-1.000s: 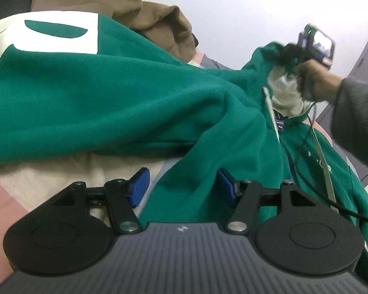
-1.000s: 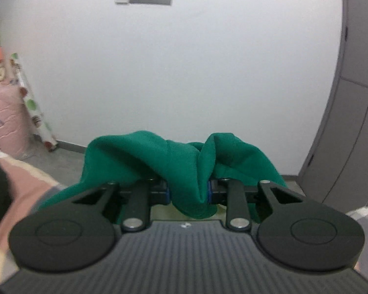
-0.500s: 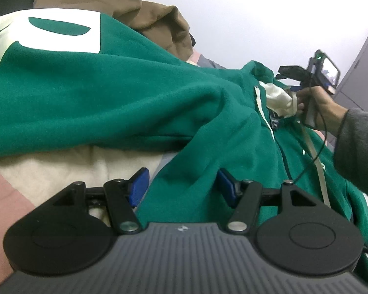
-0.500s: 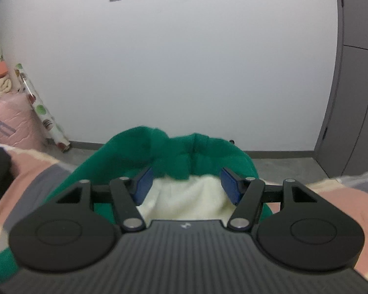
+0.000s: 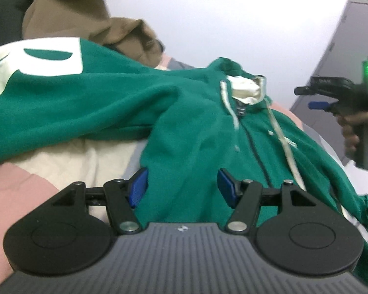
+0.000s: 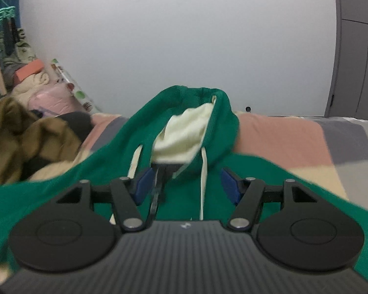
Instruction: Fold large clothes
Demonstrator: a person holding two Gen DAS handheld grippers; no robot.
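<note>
A large green hoodie [image 5: 110, 103] with a white letter on it lies spread on the bed. Its hood [image 6: 184, 134], lined in cream, lies flat on the bed beyond my right gripper [image 6: 185, 186], which stands open above the zipper and the drawstring [image 6: 203, 171], pads clear of the cloth. In the left wrist view that right gripper [image 5: 304, 97] hangs in a hand at the far right, away from the hood [image 5: 245, 90]. My left gripper [image 5: 181, 183] is open low over the hoodie's body, with green cloth below its blue pads [image 5: 138, 183].
A brown garment [image 5: 85, 12] is heaped at the far left of the bed, also in the right wrist view [image 6: 24, 142]. The patchwork bedspread [image 6: 282, 137] shows pink, grey and cream. A grey wardrobe door [image 6: 355, 49] stands at right. Bedding is piled by the wall [image 6: 49, 93].
The right gripper opened and let go of the green hood, then drew back to the right. The hood dropped flat onto the bed. The left gripper shifted a little over the hoodie.
</note>
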